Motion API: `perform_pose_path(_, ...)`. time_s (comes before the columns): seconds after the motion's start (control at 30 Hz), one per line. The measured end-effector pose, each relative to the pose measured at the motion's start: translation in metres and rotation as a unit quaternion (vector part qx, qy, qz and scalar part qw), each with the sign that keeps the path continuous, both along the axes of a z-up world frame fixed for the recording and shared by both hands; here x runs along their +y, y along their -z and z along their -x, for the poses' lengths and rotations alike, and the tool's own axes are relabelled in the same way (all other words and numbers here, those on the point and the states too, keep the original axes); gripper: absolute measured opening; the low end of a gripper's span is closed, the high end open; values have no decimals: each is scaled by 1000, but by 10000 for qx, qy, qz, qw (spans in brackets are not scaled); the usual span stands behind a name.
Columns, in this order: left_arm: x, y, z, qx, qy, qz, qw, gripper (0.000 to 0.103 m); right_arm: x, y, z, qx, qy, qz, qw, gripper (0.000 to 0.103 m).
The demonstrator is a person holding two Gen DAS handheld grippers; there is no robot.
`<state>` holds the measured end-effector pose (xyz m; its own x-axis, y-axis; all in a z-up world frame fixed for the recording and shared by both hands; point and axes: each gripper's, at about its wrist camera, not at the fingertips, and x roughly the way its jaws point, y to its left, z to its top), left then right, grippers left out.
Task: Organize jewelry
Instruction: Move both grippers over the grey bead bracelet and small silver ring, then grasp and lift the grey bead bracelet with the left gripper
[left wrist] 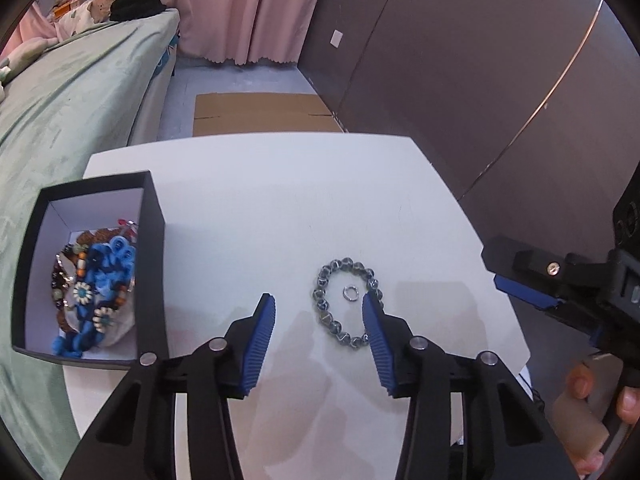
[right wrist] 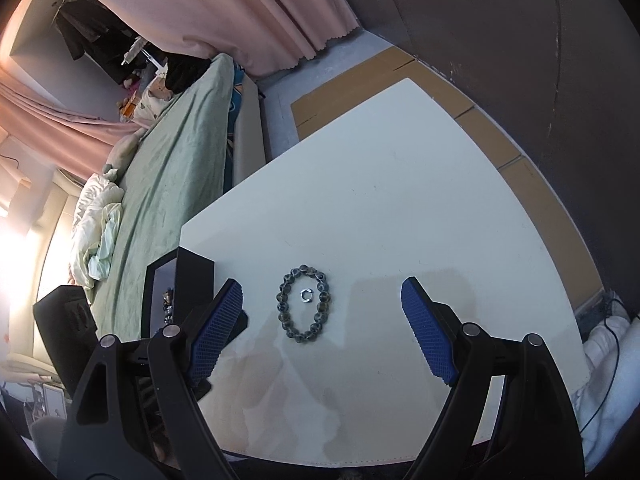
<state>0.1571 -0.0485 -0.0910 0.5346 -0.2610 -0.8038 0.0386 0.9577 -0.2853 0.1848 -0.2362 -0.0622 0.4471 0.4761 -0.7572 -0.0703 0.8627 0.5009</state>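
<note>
A bracelet of grey marbled beads lies flat on the white table, with a small silver ring inside its loop. My left gripper hovers over the bracelet's near left part, open, with nothing pressed between its blue pads; its right finger covers the bracelet's right side. My right gripper stands wide open just short of the bracelet, with nothing between its fingers. One of its blue fingers shows at the right edge of the left wrist view.
A black open box at the table's left edge holds several pieces of blue and beaded jewelry. A green-covered bed runs along the left. Flat cardboard lies on the floor beyond the table. A person's hand grips the right handle.
</note>
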Motion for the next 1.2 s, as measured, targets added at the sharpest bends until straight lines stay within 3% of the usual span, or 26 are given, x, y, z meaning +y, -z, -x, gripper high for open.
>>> perform_pose_path(0.53,-21,32,-9,108,31,-407,9991,36,-14,6,-4,122,411,324,9986,82)
perform_pose_path(0.7,-36,38,-7,94,170,-743,9970,28,-13,8,-3,131,348,219,9991,82)
perform_pose_path(0.8,-39,40,-6,55,132,-842,9963,8,-11,9,-5,143,283,33,9995,82)
perform_pose_path(1.0,-33,29,-6,-135,116,-565,9982,7,-3,11,-7,164,220,64,9996,82)
perform_pose_path(1.2,-29,2,-1,-473,350,68,9982,6,-1,14,-7,152,258,95,9995,82)
